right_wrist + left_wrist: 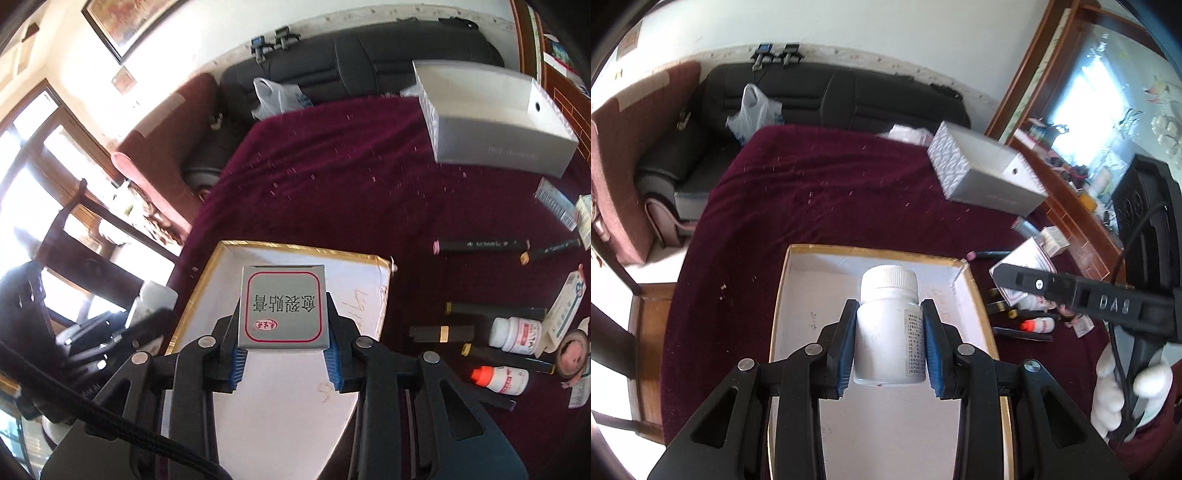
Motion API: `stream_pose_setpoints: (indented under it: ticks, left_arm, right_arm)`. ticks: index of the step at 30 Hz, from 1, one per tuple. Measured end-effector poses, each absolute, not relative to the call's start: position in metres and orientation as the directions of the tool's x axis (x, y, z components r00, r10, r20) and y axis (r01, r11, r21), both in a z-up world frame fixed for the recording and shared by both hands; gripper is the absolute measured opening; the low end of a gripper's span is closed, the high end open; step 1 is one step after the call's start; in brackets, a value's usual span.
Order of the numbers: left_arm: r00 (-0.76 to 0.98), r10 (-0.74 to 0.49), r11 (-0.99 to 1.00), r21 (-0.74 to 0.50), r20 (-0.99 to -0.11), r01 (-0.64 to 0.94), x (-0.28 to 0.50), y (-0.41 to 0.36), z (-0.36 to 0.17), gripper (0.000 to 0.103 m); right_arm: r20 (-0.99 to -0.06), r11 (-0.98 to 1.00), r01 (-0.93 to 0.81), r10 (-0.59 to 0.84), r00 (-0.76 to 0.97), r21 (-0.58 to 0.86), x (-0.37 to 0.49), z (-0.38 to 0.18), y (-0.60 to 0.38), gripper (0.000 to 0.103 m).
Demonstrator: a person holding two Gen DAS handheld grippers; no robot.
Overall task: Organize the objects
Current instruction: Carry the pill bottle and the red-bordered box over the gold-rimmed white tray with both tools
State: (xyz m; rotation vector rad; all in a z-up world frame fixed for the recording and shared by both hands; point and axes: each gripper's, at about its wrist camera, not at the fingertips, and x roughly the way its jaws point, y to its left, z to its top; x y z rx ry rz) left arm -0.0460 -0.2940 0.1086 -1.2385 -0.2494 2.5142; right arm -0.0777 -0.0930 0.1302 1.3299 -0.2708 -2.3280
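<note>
White pill bottle [888,328] — rigid, light, likely slick — sits clamped at mid-body in the left gripper [889,345] over the gold-rimmed tray [783,288], while the right gripper [282,345] pinches a stiff small carton [283,306] by its sides.

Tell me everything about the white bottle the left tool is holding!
The white bottle looks like smooth plastic, with a ribbed white screw cap closed on top and a printed label down one side. It stands upright, squeezed between the blue pads of the left tool, which touch its two sides. It is held above the open gold-edged box, whose inside is white.
</note>
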Motion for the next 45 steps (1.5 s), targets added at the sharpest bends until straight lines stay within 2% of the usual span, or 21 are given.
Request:
stream_pose_setpoints:
  ticks: [7,16,33,45]
  left_arm:
    - [-0.518,0.350,-0.937,-0.295,-0.781,-0.188,-0.076,-0.295,0.080,0.028]
    - [-0.492,0.358,-0.933,-0.318,-0.793,-0.166,-0.092,-0.304,0.071,0.028]
    - [-0.423,0.311,-0.951,-0.274,-0.851,-0.146,-0.124,-0.265,0.027,0.028]
    - [-0.443,0.310,-0.950,-0.294,-0.841,-0.108,-0.130,-0.267,0.022,0.028]
  right_arm:
    - [-0.825,-0.918,0.270,-0.384,-0.415,0.292,-0.096,0.082,-0.103,0.032]
    - [-0.836,-0.916,0.260,-0.389,-0.387,0.306,-0.110,0.056,-0.109,0.032]
    - [-0.854,-0.919,0.269,-0.374,-0.362,0.288,-0.120,0.036,-0.113,0.032]
    - [-0.856,-0.924,0.295,-0.348,-0.382,0.243,-0.120,0.035,-0.122,0.032]
